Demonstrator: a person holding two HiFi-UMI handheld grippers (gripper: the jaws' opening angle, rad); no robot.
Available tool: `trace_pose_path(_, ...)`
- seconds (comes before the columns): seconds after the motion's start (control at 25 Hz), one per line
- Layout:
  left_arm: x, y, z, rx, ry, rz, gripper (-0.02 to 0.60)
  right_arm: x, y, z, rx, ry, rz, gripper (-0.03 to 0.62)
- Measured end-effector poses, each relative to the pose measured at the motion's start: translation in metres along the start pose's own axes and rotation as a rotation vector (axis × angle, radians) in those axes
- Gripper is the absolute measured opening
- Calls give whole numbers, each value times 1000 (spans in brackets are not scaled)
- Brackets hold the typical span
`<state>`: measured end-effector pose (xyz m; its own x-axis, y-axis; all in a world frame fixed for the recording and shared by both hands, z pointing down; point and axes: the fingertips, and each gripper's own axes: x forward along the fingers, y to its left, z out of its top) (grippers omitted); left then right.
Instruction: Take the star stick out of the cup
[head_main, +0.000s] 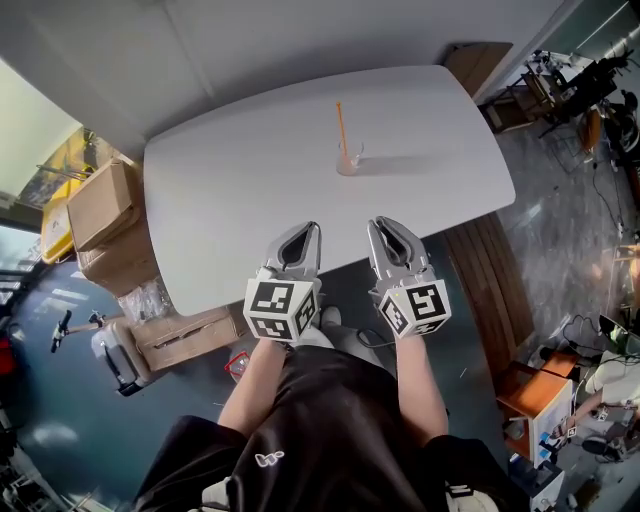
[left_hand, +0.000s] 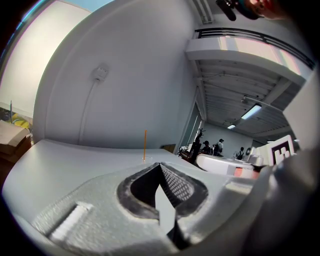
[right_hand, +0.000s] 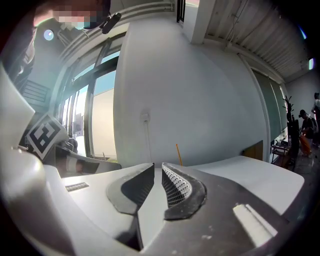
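Stick (head_main: 340, 125): upright in the cup (head_main: 349, 160) on the table (head_main: 230, 200), well ahead of me.
Left gripper (head_main: 312, 228): my jaws are together, holding nothing (over the near edge).
Right gripper (head_main: 376, 222): my jaws are slightly apart, nothing between them.

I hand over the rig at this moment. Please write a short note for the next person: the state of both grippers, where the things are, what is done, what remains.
Left gripper: shut, empty, at the near edge of the table.
Right gripper: jaws slightly apart, nothing between them, beside the left one.
Star stick: stands in the clear cup, farther out on the table, ahead of both grippers.
Done: nothing yet; the stick is untouched.
Left: reach forward, grip the stick, lift it out of the cup.
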<state>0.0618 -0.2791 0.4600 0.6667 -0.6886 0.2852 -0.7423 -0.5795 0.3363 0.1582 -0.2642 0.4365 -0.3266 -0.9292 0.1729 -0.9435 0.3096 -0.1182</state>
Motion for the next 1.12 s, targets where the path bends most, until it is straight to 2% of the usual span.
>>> trace_pose_path(0.24,-1,2,-1,-16,1,16,2,25,-10,-1,-49,20,22,59)
trace_pose_path(0.76,-6,4,2,-25,-7,51,2,118,-31,9,-177,60,91,71)
trace_pose_path(1.12,-10,25,-1,-39,3,94,2,170,-49,-7,-222,145,82,98)
